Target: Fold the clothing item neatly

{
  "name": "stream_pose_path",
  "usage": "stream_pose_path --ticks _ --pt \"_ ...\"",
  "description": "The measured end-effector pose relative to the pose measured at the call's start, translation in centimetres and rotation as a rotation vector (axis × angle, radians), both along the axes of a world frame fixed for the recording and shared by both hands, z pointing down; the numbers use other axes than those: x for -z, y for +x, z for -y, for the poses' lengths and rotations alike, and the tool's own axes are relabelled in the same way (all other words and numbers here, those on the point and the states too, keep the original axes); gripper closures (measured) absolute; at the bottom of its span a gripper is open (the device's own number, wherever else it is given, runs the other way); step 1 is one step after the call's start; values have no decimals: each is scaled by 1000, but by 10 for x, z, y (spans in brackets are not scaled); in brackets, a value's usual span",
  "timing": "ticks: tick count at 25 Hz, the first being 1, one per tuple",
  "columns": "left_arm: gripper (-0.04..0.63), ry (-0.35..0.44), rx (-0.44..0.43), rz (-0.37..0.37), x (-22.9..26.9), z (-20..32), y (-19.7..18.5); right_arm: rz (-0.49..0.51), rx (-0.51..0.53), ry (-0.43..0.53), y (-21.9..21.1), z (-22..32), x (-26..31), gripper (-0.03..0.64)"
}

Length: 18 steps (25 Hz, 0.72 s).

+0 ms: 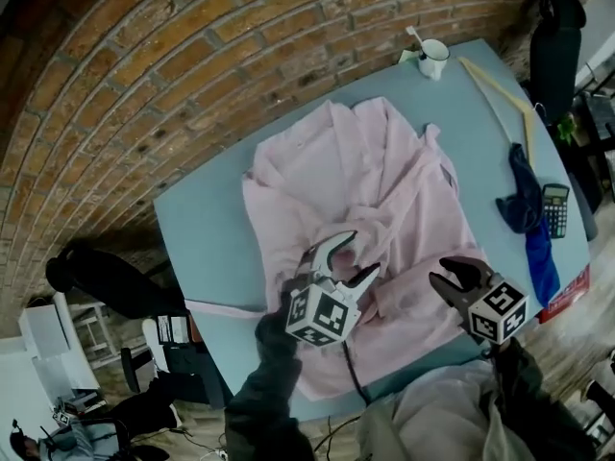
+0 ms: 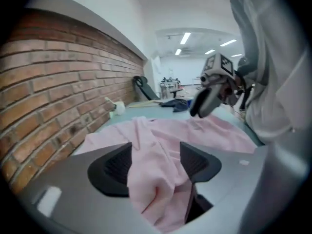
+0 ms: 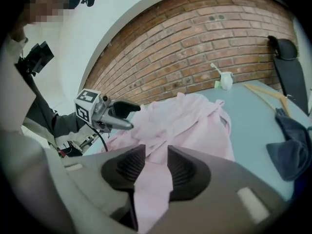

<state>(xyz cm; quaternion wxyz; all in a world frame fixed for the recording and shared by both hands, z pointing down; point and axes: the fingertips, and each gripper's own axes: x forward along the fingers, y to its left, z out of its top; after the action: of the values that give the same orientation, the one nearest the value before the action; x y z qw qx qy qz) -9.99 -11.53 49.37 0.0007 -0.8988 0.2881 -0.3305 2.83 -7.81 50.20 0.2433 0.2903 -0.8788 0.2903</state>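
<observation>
The pink robe [image 1: 365,181] lies spread out on the blue table [image 1: 211,219]. In the head view its long way runs from 12 o'clock down to 6 o'clock. The near end is bunched up by the 2 grippers. A thin pink strip [image 1: 223,307] sticks out from it toward 9 o'clock.

The left gripper [image 1: 363,254] has its jaws apart. Its own view shows a lump of the robe between them, but the pads do not squeeze it. The right gripper [image 1: 447,275] is at 3 o'clock from the left one. Its jaws are pinched on a fold of the robe.

On the table, a white mug [image 1: 432,58] stands at 1 o'clock from the robe. A wooden hanger [image 1: 500,89] lies at 2 o'clock. A dark blue cloth [image 1: 524,205] lies at 3 o'clock, with a calculator [image 1: 555,209] just beside it. A brick wall [image 1: 144,84] runs along the far side of the table. The room behind is bright, with long lights on the ceiling.
</observation>
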Motion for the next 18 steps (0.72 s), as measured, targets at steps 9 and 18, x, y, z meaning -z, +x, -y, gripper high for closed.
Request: stream_pose_path --ticks 9,18 --pt "395 74 244 -211 107 -52 -34 -132 171 167 58 -49 24 474" --pt "588 -26 716 -232 74 -230 -53 -319 355 255 114 -123 -5 614"
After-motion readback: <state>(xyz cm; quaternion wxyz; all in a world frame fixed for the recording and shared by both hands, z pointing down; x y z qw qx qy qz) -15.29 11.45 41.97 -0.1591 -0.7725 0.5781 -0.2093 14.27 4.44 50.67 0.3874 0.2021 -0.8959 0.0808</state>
